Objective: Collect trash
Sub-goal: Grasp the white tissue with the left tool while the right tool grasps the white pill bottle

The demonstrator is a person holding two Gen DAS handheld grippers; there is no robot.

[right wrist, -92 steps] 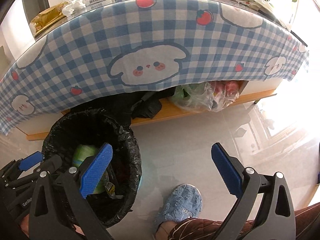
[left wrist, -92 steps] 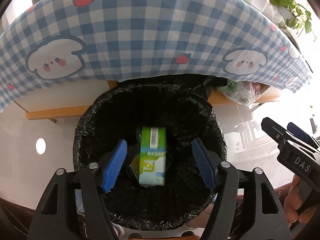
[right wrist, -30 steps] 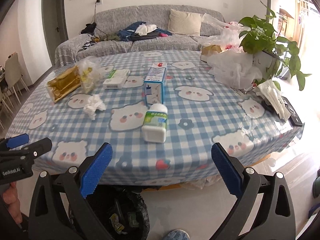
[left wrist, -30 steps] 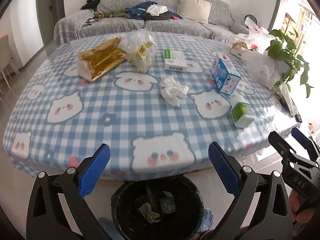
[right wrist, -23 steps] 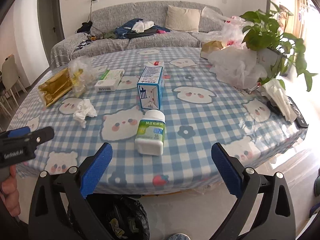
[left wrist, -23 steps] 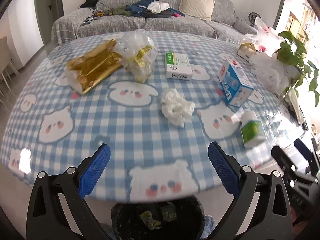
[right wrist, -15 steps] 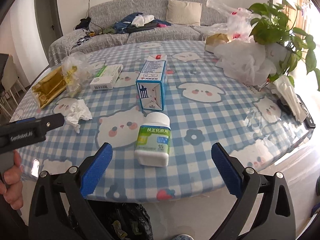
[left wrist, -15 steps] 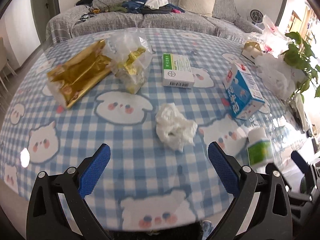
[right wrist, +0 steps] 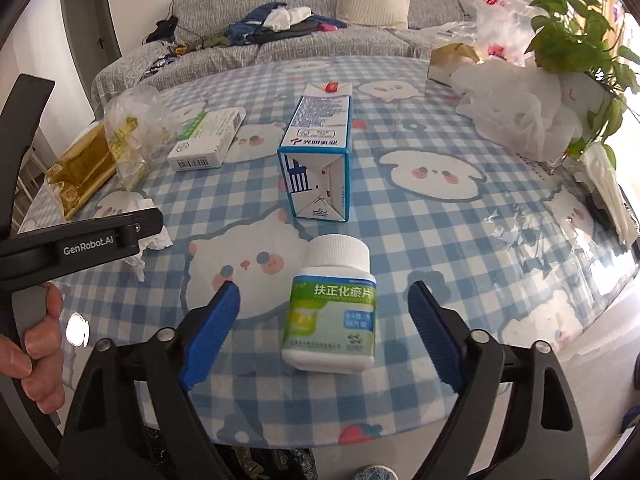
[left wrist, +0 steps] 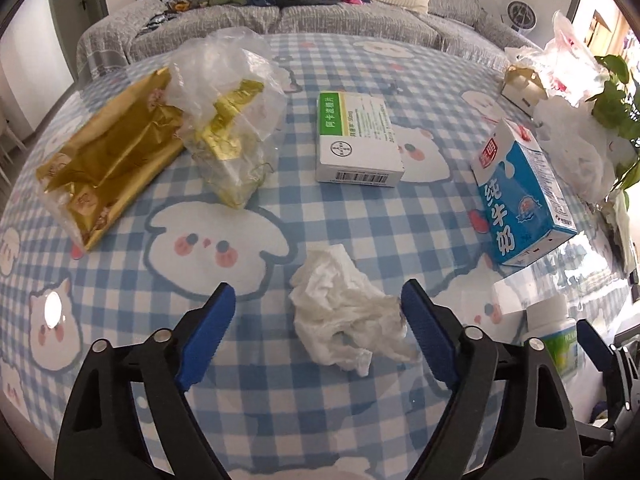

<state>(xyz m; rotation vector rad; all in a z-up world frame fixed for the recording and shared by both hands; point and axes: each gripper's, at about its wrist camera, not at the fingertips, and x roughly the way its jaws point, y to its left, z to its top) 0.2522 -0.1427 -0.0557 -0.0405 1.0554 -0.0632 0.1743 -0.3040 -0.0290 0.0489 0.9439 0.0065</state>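
Observation:
My left gripper [left wrist: 318, 320] is open over the checked tablecloth, its jaws on either side of a crumpled white tissue [left wrist: 344, 312]. My right gripper [right wrist: 324, 320] is open, its jaws on either side of a white pill bottle [right wrist: 334, 312] with a green label, lying near the table's front edge. The bottle also shows in the left wrist view [left wrist: 554, 336]. A blue milk carton [right wrist: 320, 160], a white and green medicine box [left wrist: 356, 140], a gold foil bag [left wrist: 108, 160] and a clear plastic bag [left wrist: 228, 92] lie further back.
A potted plant [right wrist: 576, 44] and white plastic bags [right wrist: 516, 112] stand at the table's right side. The black trash bin's rim [right wrist: 264, 464] shows below the table's front edge. A grey sofa [right wrist: 300, 32] with clothes stands behind the table.
Both grippers rose from the trash bin to table height and moved forward over the table. The left one now frames the tissue, the right one the pill bottle. Both stay open.

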